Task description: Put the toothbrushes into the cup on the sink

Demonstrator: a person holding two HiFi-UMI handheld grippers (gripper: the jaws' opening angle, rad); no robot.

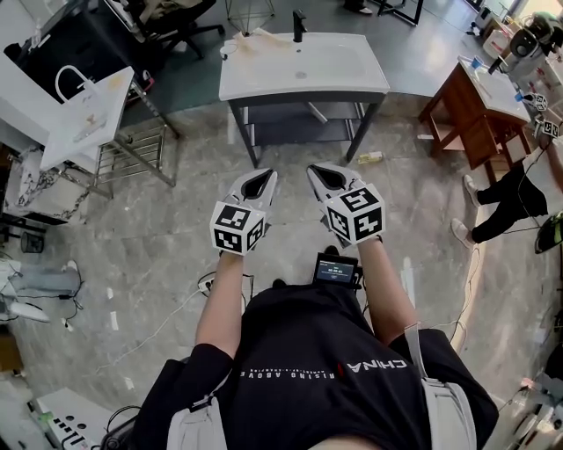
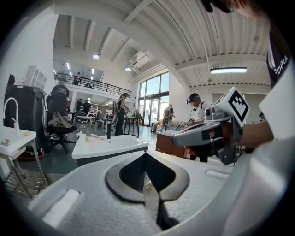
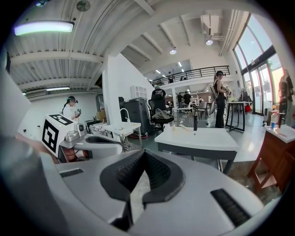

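Head view: I am holding left gripper [image 1: 261, 178] and right gripper [image 1: 322, 172] well apart from the sink [image 1: 352, 77]. Pale slivers at its far left corner, probably the toothbrushes [image 1: 249, 38], are looking light and stiff, best pinched mid-handle.

Left gripper view: fingers pressing together, empty.

Right gripper view: same, with the faucet [image 3: 195, 122] standing near the brushes.

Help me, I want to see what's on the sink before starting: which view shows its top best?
The head view: it looks down on the sink, showing its whole white top and the dark faucet at the back. Both gripper views catch it low and nearly edge-on, so the top is only a thin strip.
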